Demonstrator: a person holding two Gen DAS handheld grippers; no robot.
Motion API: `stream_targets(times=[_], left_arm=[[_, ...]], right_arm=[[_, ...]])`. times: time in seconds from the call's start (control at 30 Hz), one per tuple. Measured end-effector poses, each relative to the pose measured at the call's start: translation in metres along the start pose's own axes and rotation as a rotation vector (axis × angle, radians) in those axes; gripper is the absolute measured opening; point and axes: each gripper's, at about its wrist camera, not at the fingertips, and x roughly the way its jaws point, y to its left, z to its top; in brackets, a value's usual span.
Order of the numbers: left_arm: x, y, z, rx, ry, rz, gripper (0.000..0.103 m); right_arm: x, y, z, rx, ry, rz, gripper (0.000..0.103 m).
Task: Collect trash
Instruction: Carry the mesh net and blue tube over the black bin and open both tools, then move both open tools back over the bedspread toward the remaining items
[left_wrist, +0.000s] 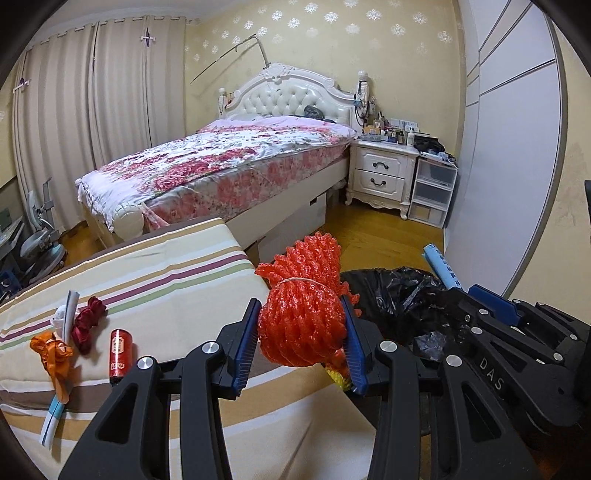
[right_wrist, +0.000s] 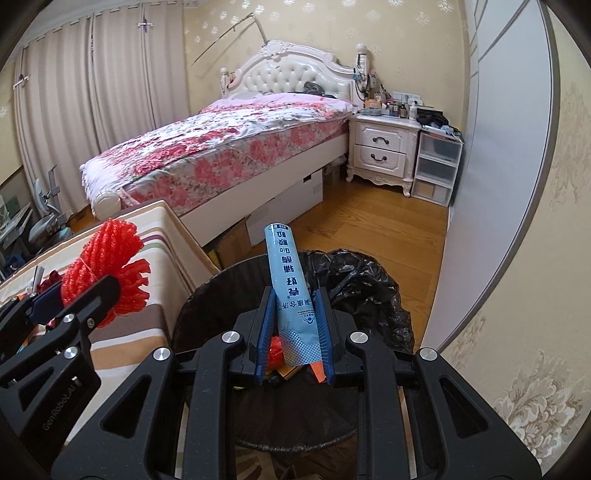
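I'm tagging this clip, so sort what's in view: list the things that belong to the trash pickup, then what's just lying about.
Job:
left claw gripping orange foam net
right claw gripping blue packet
bin with black liner
red can, dark red wrapper, orange scrap on the striped cushion

Lying about:
bed
nightstand
plastic drawers

A home bedroom — floral-covered bed (left_wrist: 229, 162), white nightstand (left_wrist: 382, 173), drawn curtains (left_wrist: 92, 122).

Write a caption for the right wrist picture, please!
Right gripper holds a blue paper sachet above the black-lined trash bin.
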Motion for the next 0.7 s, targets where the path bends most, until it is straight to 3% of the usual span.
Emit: stream_targets(times=[0.33, 0.43, 0.5, 0.57, 0.7], left_arm=[[0.029, -0.015, 0.007, 0.032, 0.051, -0.035, 0.043], [0.034, -0.016, 0.008, 0.037, 0.072, -0.057, 0.048], [0.035, -0.015, 0.007, 0.028, 0.081, -0.053, 0.053], [0.035, -0.013, 0.007, 0.014, 0.086, -0.044, 0.06], [0.035, -0.01, 0.007, -0.011, 0.085, -0.032, 0.064]], right_arm=[[0.026, -0.016, 0.006, 0.049, 0.025, -0.007, 0.023], [0.032, -0.017, 0.006, 0.061, 0.032, -0.01, 0.026], [0.033, -0.02, 0.004, 0.074, 0.033, -0.015, 0.035], [0.035, -0.021, 0.003, 0.079, 0.037, -0.017, 0.036], [0.036, -0.022, 0.002, 0.083, 0.041, -0.022, 0.036]])
